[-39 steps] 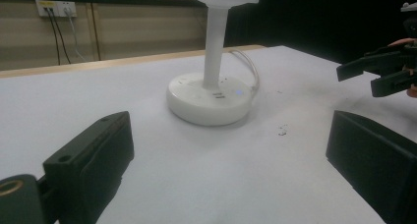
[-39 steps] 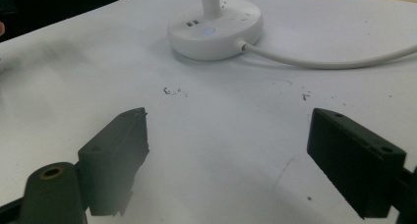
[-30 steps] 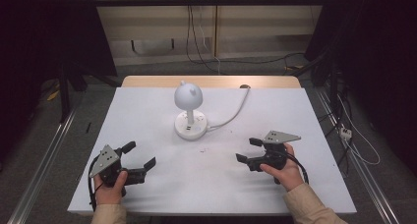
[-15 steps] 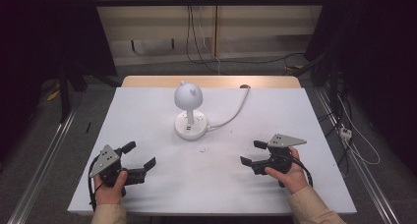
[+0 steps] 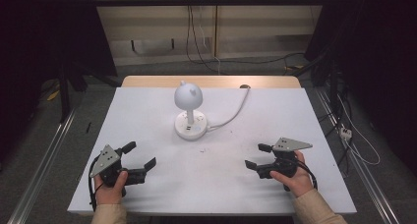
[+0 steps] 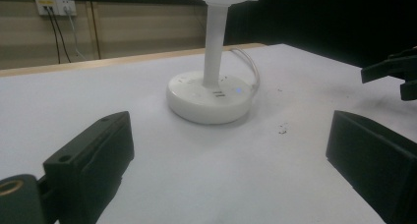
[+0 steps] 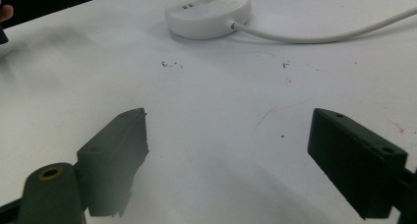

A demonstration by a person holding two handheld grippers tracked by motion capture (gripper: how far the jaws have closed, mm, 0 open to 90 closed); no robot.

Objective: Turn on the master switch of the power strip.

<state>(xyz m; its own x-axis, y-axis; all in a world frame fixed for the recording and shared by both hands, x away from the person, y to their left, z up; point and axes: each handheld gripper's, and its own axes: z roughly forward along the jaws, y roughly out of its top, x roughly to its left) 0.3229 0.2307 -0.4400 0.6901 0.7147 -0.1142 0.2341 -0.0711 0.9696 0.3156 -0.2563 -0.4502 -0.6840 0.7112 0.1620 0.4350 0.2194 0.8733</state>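
Observation:
A white desk lamp stands at the table's middle, with a round base (image 5: 191, 127) and a rounded head (image 5: 189, 95) on a short stem. Its white cable (image 5: 231, 117) runs off toward the far right. My left gripper (image 5: 141, 154) rests near the front left, open and empty, jaws pointing right toward the lamp. In the left gripper view the jaws (image 6: 228, 135) stand wide apart with the lamp base (image 6: 211, 98) ahead. My right gripper (image 5: 254, 155) sits at the front right, open and empty, jaws pointing left. The right gripper view (image 7: 228, 123) shows the base (image 7: 206, 8) and cable (image 7: 314, 36) beyond.
The white tabletop (image 5: 216, 184) has small dark specks (image 7: 169, 64) and faint marks in front of the lamp. A wooden strip (image 5: 211, 81) edges the far side. Cables lie on the floor behind and to the right (image 5: 354, 140). Metal rails flank the table.
My right gripper has shifted a little to the right and nearer the front edge. The left gripper and the lamp have stayed put.

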